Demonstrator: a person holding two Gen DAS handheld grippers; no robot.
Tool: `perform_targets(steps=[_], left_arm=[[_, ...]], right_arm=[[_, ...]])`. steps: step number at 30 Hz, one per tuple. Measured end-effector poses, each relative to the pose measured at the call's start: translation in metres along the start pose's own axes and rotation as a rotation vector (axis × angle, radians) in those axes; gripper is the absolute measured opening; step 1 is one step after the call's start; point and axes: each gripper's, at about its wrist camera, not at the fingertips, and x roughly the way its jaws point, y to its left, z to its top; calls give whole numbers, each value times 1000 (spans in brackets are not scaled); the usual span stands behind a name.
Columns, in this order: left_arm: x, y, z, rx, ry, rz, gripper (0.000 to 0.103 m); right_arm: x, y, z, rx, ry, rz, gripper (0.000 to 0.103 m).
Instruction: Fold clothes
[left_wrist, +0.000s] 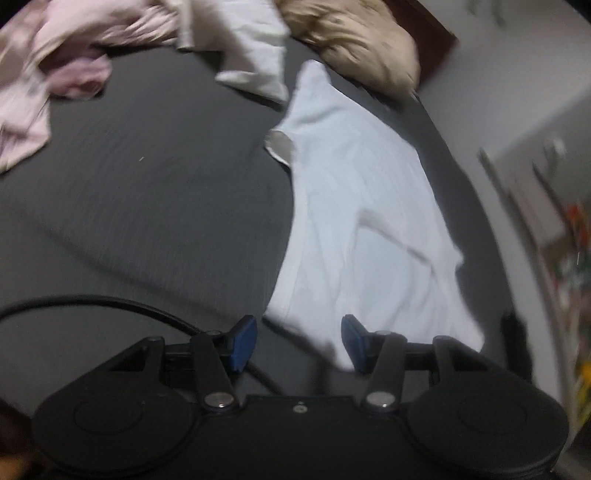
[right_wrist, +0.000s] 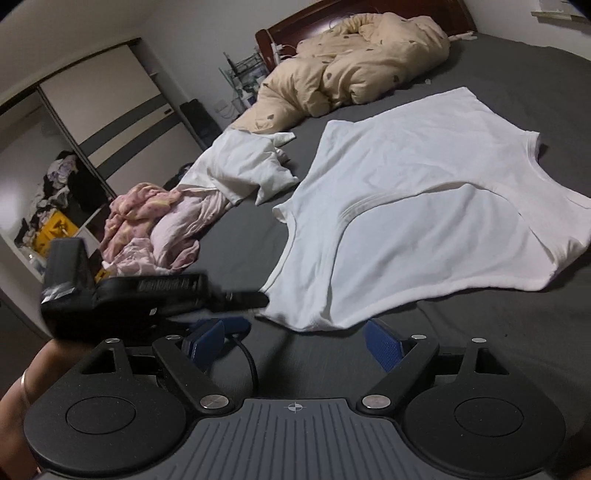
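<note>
A white T-shirt (right_wrist: 424, 206) lies partly folded on the dark grey bed sheet (right_wrist: 498, 354), one side turned over its middle. In the left wrist view the same T-shirt (left_wrist: 365, 221) runs from the gripper up to the right. My left gripper (left_wrist: 299, 341) is open just above the sheet, the shirt's near hem beside its right finger. My right gripper (right_wrist: 295, 341) is open, with nothing between its blue pads, just short of the shirt's hem. The left gripper's body (right_wrist: 122, 291) shows at the left in the right wrist view.
A crumpled white garment (right_wrist: 243, 166) and a pink pile (right_wrist: 159, 225) lie left of the shirt. A beige duvet (right_wrist: 351, 62) is bunched by the dark headboard (right_wrist: 314, 22). A wardrobe and clutter (right_wrist: 55, 192) stand beyond the bed's edge. A hand (right_wrist: 22, 384) holds the left gripper.
</note>
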Motion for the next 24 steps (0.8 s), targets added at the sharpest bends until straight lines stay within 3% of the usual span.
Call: perform_targets(steps=[6,9,14,20,24], left_arm=[[0,5,-9,-191,-82,3,49],[2,12,-18,-326,-109,-47,55],[4,17,-26,-433,-168,-86,57],[9,23,-27,-526,-231,-141,55],[15,27,-26,-549,-218,-149,42]], right_arm=[[-13,-6,-6,18,-17,-1,84],[-17,-8,-8,26,-26,-7,84],[-22,-1,-3,-12,-44,-10,84],[-24,21,16,-210,-95,-70,84],[-21,34,51,-317,-125,-69,84]])
